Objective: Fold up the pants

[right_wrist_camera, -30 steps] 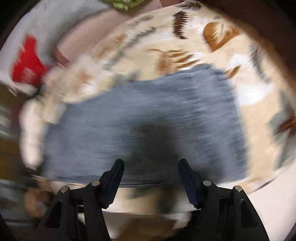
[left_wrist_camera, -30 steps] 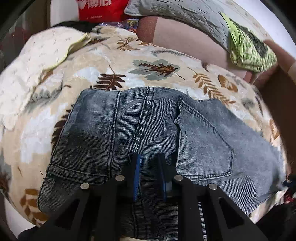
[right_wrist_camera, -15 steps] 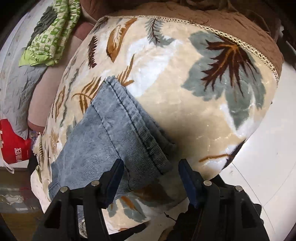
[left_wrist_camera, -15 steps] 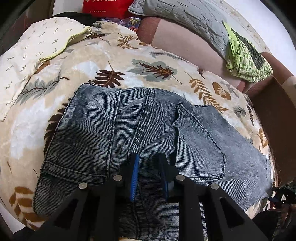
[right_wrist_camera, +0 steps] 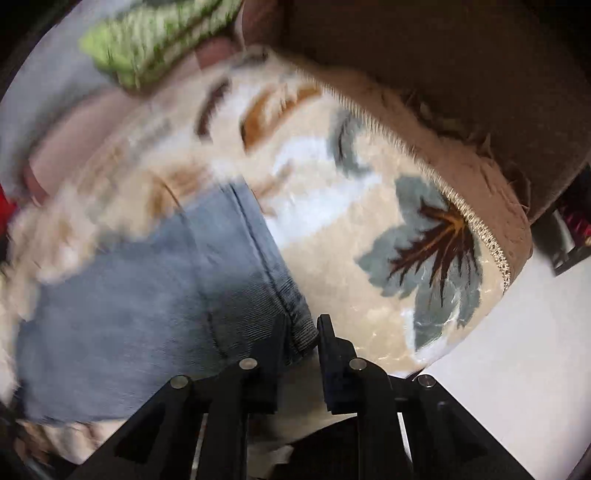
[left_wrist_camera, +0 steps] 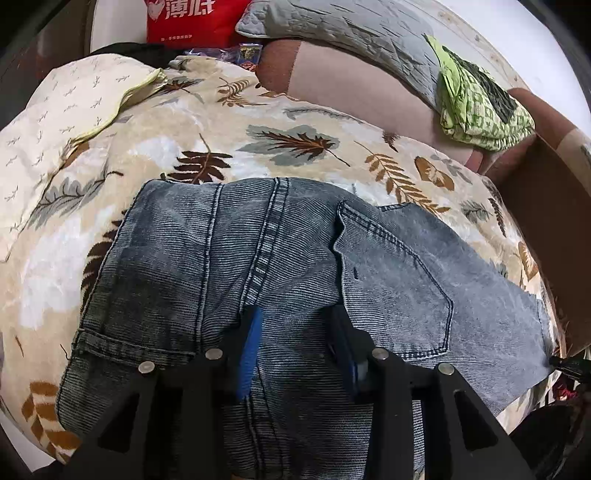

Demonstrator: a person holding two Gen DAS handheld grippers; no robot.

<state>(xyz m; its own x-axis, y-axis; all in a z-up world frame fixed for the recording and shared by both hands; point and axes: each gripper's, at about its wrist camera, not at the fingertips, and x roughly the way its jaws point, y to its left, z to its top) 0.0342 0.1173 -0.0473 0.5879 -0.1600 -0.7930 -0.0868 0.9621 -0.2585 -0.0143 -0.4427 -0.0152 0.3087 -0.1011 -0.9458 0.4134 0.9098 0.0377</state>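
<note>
Grey-blue denim pants [left_wrist_camera: 295, 240] lie spread on a leaf-patterned blanket [left_wrist_camera: 295, 147], seat and back pocket up. My left gripper [left_wrist_camera: 297, 328] hovers over the seat seam. Its jaws are opening, and the denim lies under them without being pinched. In the right wrist view a pant leg [right_wrist_camera: 147, 295] ends in a stitched hem near the blanket's [right_wrist_camera: 351, 221] edge. My right gripper [right_wrist_camera: 301, 332] is closing on that hem's corner, which sits between its two fingers. This view is blurred by motion.
Behind the pants lie a cream cloth [left_wrist_camera: 62, 107], a red bag [left_wrist_camera: 184, 18], a grey quilted pillow [left_wrist_camera: 351, 33] and a green patterned cloth [left_wrist_camera: 476, 107]. A brown panel [left_wrist_camera: 546, 221] stands at the right. White floor [right_wrist_camera: 517, 350] shows past the blanket's edge.
The left jaws have spread apart over the seat seam. The right gripper tipped down toward the hem corner and its wide jaws have narrowed onto it.
</note>
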